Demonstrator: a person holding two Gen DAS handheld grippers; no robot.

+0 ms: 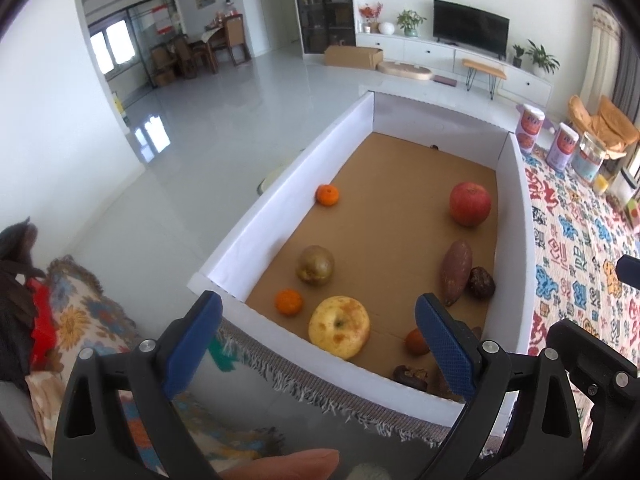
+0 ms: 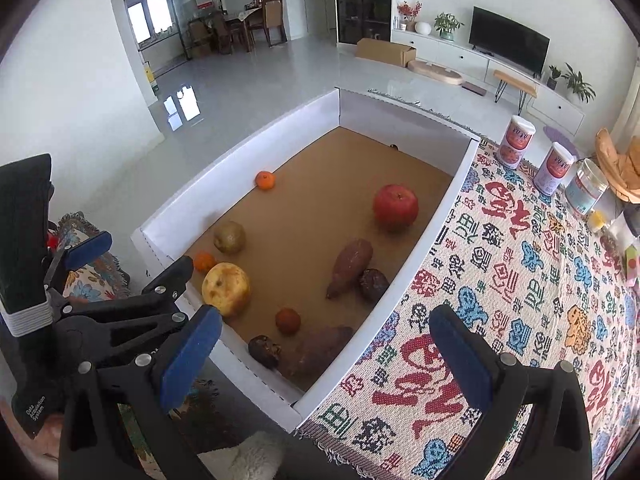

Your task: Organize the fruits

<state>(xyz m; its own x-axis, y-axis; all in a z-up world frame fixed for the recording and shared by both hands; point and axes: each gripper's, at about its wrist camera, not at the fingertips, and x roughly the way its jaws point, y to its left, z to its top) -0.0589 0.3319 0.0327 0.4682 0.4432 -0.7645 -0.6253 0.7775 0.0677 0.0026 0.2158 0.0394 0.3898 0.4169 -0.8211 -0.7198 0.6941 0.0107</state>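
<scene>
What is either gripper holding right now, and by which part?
Nothing. The left gripper and the right gripper are both open with nothing between their fingers; the yellow apple and the other fruit lie loose in the box.

left gripper (image 1: 318, 326) open, right gripper (image 2: 326, 344) seemingly empty

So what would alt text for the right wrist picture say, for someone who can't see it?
A white-walled box with a brown floor holds scattered produce: a red apple, a yellow apple, small oranges and sweet potatoes. The open right gripper hovers over its near corner, above a patterned cloth; the left gripper is alongside.
</scene>
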